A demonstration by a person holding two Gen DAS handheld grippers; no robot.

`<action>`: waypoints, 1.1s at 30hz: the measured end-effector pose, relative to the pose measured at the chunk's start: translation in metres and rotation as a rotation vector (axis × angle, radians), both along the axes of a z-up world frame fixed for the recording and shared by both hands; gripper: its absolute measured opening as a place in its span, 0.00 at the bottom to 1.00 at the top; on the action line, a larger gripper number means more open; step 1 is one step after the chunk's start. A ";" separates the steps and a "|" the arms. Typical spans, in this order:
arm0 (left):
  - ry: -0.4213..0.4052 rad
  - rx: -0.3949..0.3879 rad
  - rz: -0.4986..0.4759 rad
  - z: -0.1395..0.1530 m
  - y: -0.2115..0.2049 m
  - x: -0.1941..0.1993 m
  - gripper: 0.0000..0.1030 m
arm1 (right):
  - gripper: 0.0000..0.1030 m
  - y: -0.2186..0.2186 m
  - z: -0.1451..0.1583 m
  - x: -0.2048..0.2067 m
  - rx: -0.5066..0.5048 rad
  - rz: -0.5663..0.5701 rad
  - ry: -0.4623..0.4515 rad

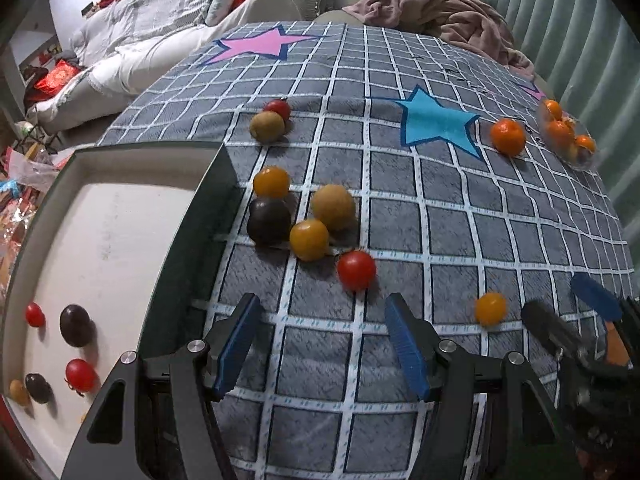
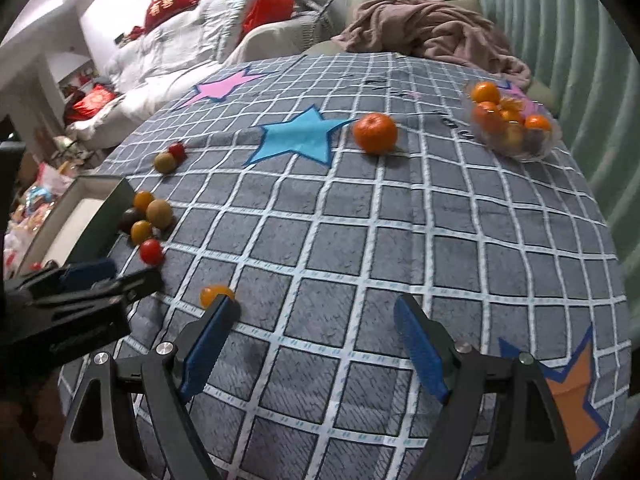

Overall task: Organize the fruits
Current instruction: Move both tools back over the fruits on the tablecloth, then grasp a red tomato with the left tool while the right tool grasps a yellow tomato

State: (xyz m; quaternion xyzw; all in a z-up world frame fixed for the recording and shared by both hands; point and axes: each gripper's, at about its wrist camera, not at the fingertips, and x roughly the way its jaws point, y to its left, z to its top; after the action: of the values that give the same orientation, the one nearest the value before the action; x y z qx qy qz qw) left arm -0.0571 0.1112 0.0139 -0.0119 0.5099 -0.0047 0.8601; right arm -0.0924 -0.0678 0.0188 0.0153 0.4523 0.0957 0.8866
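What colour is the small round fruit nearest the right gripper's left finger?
Yellow-orange small round fruit, clearest in the left wrist view.

Checked cloth (image 2: 360, 220) w/ fruits (image 1: 308, 236), tray (image 1: 120, 248), bowl (image 2: 516, 128).

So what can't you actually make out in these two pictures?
- Tray, left view: near end cut off by the picture edge; the left gripper hides one corner.
- Tray, right view: mostly hidden behind its own wall and the left gripper.
- Glass bowl: exact count of oranges unclear, they overlap.
- Yellow fruit, right view: partly behind a finger.
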 end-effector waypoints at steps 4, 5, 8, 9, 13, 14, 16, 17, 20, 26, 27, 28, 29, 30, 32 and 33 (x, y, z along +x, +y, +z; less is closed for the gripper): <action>-0.006 0.012 0.003 -0.001 -0.004 0.005 0.64 | 0.82 0.009 -0.001 -0.002 0.019 0.062 -0.008; -0.009 0.012 0.002 -0.001 -0.005 0.005 0.64 | 0.82 0.013 0.000 -0.004 0.017 0.089 -0.016; -0.013 0.012 0.004 -0.001 -0.006 0.010 0.64 | 0.82 0.025 0.000 -0.009 0.013 0.161 -0.026; -0.015 0.013 0.006 -0.001 -0.007 0.011 0.64 | 0.81 0.028 0.000 -0.009 0.005 0.175 -0.028; -0.019 0.014 0.014 -0.002 -0.008 0.015 0.64 | 0.73 0.043 -0.004 -0.006 -0.031 0.209 -0.027; -0.020 0.013 0.016 -0.002 -0.008 0.015 0.64 | 0.65 0.047 -0.006 -0.002 -0.033 0.214 -0.017; -0.021 0.014 0.018 -0.002 -0.008 0.014 0.64 | 0.56 0.050 -0.008 0.002 -0.049 0.209 -0.018; -0.022 0.014 0.019 -0.002 -0.009 0.014 0.63 | 0.47 0.051 -0.008 0.004 -0.053 0.212 -0.016; -0.029 0.005 0.008 0.000 -0.011 0.013 0.43 | 0.23 0.052 -0.007 0.005 -0.063 0.213 -0.016; -0.036 -0.008 -0.016 0.002 -0.014 0.008 0.20 | 0.18 0.041 -0.005 -0.006 -0.014 0.201 -0.001; -0.035 -0.018 -0.018 0.002 -0.012 0.006 0.20 | 0.18 0.038 -0.005 -0.008 -0.007 0.196 0.001; -0.033 -0.026 -0.021 0.002 -0.010 0.004 0.20 | 0.18 0.036 -0.005 -0.009 -0.001 0.191 0.004; -0.032 -0.033 -0.024 0.002 -0.009 0.001 0.20 | 0.18 0.034 -0.005 -0.011 0.010 0.184 0.010; -0.029 -0.038 -0.029 0.003 -0.007 -0.003 0.20 | 0.18 0.031 -0.005 -0.013 0.025 0.175 0.019; -0.028 -0.040 -0.038 0.002 -0.005 -0.009 0.20 | 0.19 0.025 -0.006 -0.016 0.056 0.156 0.037; -0.029 -0.041 -0.041 0.002 -0.003 -0.015 0.20 | 0.19 0.023 -0.007 -0.018 0.066 0.150 0.040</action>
State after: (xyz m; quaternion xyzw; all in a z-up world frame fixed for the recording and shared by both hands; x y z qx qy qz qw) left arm -0.0718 0.1084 0.0163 -0.0188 0.4975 -0.0330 0.8667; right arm -0.1107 -0.0448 0.0122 0.0126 0.4665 0.1767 0.8666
